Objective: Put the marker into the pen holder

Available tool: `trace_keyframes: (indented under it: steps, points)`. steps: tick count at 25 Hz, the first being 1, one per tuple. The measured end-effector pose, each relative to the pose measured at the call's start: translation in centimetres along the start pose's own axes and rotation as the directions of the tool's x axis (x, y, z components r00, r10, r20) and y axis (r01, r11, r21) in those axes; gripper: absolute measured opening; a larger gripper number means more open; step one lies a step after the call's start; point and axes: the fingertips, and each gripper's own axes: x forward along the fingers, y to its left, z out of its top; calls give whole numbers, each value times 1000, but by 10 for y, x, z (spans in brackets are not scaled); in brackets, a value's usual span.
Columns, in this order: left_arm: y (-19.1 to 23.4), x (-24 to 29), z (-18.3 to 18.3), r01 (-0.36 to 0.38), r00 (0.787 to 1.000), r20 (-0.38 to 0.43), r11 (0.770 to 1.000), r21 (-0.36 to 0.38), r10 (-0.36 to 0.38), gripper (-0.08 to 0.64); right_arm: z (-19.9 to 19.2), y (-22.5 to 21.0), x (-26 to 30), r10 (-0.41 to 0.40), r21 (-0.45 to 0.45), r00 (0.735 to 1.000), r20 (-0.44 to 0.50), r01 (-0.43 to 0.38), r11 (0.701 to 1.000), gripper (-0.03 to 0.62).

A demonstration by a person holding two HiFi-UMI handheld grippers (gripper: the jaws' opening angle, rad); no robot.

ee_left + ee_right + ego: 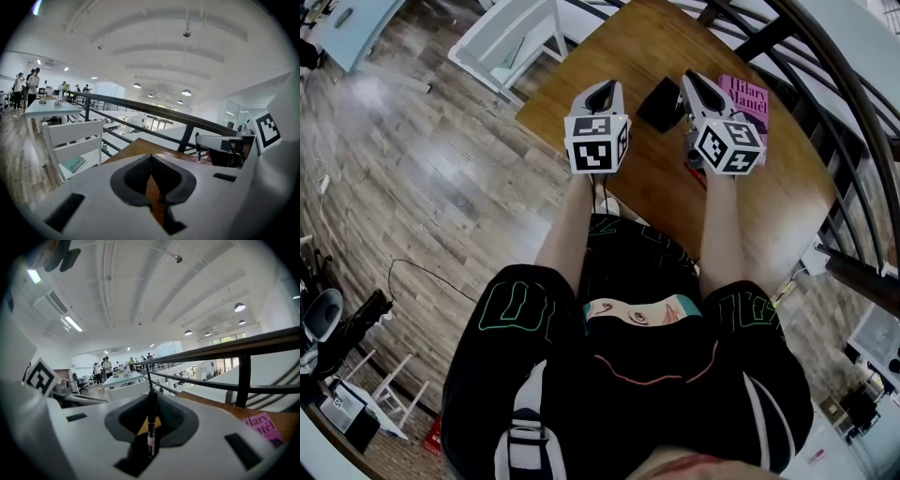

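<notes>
Marker (150,427) is clamped upright in the closed right gripper (151,397). Left gripper (150,159) is shut on nothing and held alongside. Holder (659,103) stands on the desk (656,197) between the two grippers, near a pink book (748,98). Marker should be centred over the holder's mouth, lowered inside, then released. Marker is seen only in the right gripper view. Holder is clear only in the head view.

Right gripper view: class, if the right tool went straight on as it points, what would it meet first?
Most likely the black railing ahead, its held marker touching first; depth is unclear.
</notes>
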Motion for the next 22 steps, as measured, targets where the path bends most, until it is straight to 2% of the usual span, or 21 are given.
trace_keyframes:
  steps: [22]
  points:
    - [-11, -9, -36, 9, 999, -40, 998, -64, -11, 8, -42, -8, -21, -20, 32, 995, -98, 23, 999, 63]
